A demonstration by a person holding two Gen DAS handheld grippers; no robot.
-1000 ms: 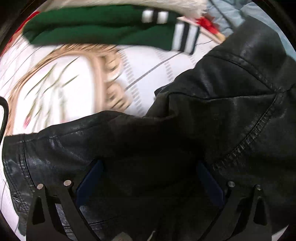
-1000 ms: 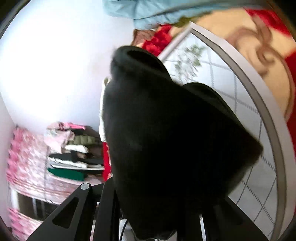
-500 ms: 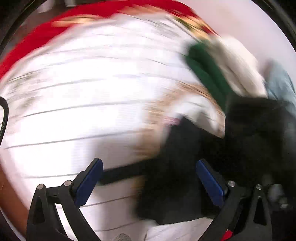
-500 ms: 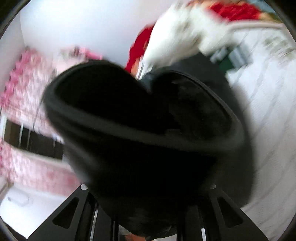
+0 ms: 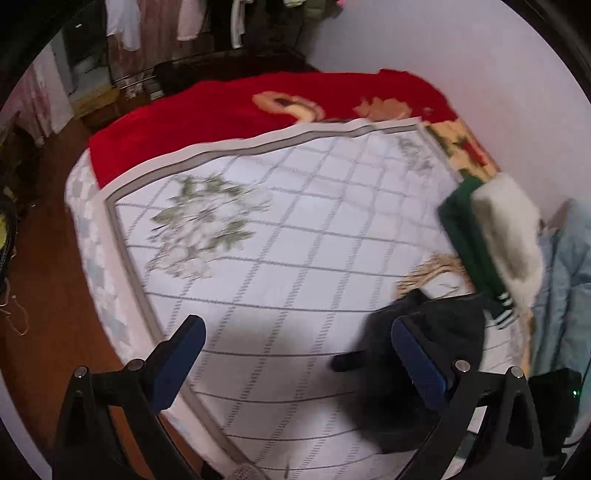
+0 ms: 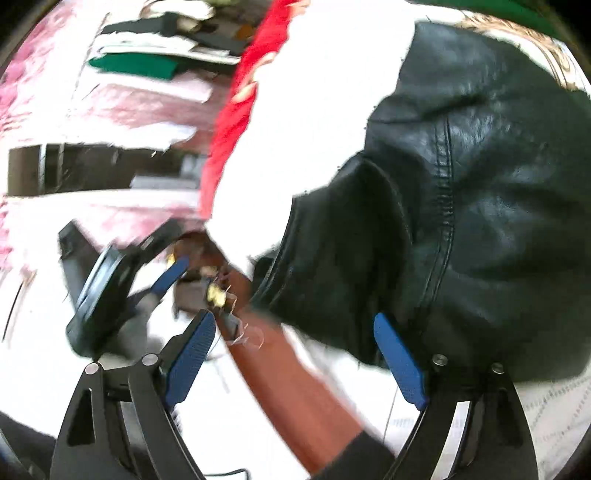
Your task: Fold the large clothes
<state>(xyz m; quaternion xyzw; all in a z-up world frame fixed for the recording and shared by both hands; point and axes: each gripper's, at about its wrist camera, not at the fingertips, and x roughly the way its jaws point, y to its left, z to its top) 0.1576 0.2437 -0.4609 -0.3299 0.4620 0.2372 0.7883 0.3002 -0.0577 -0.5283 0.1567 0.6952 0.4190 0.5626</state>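
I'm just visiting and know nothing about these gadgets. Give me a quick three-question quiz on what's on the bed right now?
1. True or false: the black leather jacket lies on the white quilt.
2. Which sits nearest the jacket: A) red blanket B) green garment C) hanging clothes?
3. Fill in: the left gripper holds ____.

Key: 1 true; 2 B; 3 nothing.

You're working in a home bedroom: a bed with a white quilted grid-pattern cover [image 5: 303,258], a plush red blanket [image 5: 236,110] at its far edge, hanging clothes on a rail [image 5: 177,26], and a brown wooden floor [image 5: 44,295].
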